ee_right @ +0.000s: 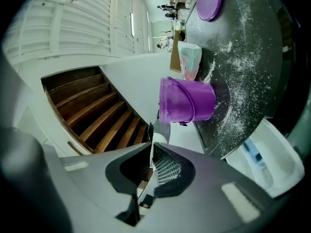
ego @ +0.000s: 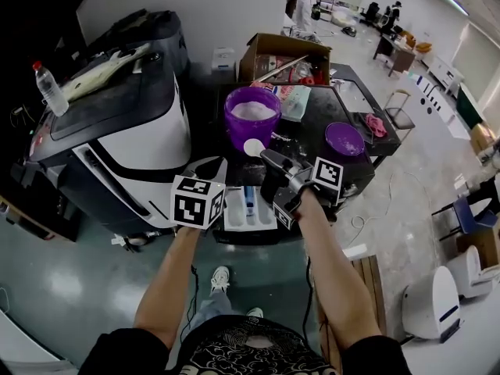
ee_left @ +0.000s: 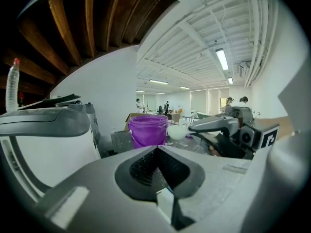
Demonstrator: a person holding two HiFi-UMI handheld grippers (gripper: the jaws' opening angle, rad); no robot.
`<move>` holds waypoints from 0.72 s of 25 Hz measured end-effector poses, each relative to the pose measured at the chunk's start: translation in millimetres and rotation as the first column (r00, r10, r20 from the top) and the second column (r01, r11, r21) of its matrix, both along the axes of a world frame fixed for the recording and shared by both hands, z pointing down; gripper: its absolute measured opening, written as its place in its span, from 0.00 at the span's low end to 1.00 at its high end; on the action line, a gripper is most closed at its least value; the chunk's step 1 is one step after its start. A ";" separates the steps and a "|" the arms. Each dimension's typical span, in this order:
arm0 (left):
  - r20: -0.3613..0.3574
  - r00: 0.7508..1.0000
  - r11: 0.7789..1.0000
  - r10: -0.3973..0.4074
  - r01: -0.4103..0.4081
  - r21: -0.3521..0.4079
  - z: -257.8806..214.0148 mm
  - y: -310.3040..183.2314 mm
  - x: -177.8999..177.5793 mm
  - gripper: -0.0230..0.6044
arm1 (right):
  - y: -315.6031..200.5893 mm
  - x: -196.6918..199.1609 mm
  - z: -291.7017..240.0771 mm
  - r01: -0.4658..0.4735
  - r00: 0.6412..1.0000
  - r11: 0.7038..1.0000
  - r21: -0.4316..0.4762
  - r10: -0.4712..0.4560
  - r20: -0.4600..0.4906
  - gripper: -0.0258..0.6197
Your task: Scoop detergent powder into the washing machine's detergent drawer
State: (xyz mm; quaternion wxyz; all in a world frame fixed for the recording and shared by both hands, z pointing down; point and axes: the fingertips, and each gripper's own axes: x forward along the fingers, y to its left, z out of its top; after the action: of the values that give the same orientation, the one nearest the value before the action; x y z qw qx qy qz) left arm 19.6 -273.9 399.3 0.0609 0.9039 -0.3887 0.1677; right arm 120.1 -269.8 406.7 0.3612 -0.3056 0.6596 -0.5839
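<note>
Two forearms reach out from the bottom of the head view, each hand working a gripper. The left gripper [ee_left: 158,148], its claw pressed together on nothing, hangs at 9 o'clock of the open detergent drawer [ego: 262,217], a white tray with a blue insert. At 1 o'clock of the drawer, the right gripper [ee_right: 151,144] pinches the handle of a white scoop [ego: 254,147], whose bowl sits above the dark table [ego: 312,123], between drawer and tub. Straight on at 12 o'clock stands the purple tub [ego: 252,127], open and filled with white detergent powder [ego: 252,109]; spilled powder dusts the tabletop around it. The tub's purple lid [ego: 344,141] lies flat at 2 o'clock. The white-and-black washing machine [ego: 133,143] fills 10 o'clock, a plastic bottle [ego: 51,88] upright on top. Beyond the tub sits an open cardboard box [ego: 266,49].
</note>
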 end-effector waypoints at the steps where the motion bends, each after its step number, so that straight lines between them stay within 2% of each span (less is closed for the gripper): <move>1: 0.001 1.000 1.000 -0.004 0.004 -0.002 2.0 4.1 -1.6 0.04 | 3.7 -1.9 2.9 0.007 1.000 1.000 -0.003 -0.007 -0.004 0.09; 9: 0.010 1.000 0.999 -0.028 0.029 -0.018 16.1 28.2 -13.9 0.04 | 26.7 -16.9 23.3 0.054 0.998 0.998 -0.020 -0.055 -0.034 0.09; 18: 0.018 0.999 0.998 -0.043 0.044 -0.041 32.8 43.2 -21.0 0.04 | 41.6 -26.2 45.2 0.105 0.988 0.994 -0.030 -0.108 -0.113 0.09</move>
State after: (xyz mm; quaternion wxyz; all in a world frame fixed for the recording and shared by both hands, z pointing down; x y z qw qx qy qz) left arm -1.4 -230.7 432.2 0.0800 0.8924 -0.4052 0.1820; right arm 93.9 -228.3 451.9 0.2873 -0.3071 0.6878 -0.5917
